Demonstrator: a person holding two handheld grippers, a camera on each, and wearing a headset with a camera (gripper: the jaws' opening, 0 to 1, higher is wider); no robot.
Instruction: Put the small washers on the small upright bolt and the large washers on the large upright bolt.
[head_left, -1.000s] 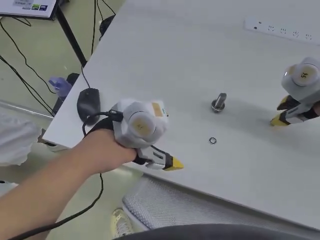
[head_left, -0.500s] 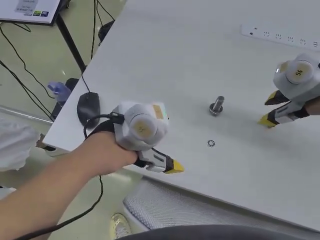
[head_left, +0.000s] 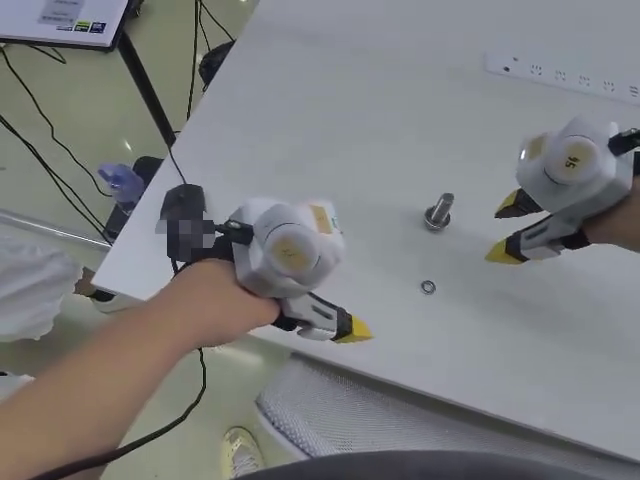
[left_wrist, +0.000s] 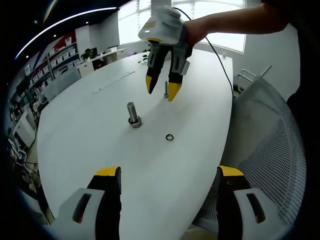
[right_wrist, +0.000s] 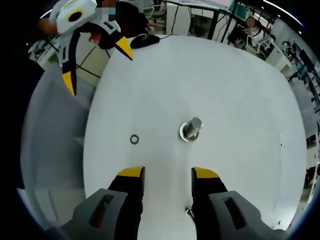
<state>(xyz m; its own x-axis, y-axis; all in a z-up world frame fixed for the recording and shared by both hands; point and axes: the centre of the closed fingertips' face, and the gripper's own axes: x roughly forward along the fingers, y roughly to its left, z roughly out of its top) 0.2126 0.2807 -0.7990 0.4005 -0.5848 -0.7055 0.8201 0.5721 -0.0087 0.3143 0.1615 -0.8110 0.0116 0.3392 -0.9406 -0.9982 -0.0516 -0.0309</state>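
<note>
A large upright bolt (head_left: 437, 212) stands mid-table, with a washer around its foot. One small washer (head_left: 428, 288) lies flat just in front of it. My right gripper (head_left: 503, 230) hovers open to the right of the bolt, nothing between its jaws. My left gripper (head_left: 345, 326) hangs open over the table's near edge, left of the washer. The left gripper view has bolt (left_wrist: 133, 115), washer (left_wrist: 169, 136), my own wide jaws (left_wrist: 169, 172) and the right gripper (left_wrist: 161, 88), with a thin small bolt (left_wrist: 165, 90) behind it. The right gripper view has bolt (right_wrist: 190, 129), washer (right_wrist: 134, 139) and the left gripper (right_wrist: 96, 65).
A white power strip (head_left: 565, 78) lies at the table's far right. A black mouse (head_left: 182, 205) with its cable sits at the left edge. A grey mesh chair (head_left: 330, 420) stands below the near edge. Cables and a monitor stand are on the floor at the left.
My right gripper has moved left, closer to the large bolt. The left gripper, bolt and washer have stayed about where they were.
</note>
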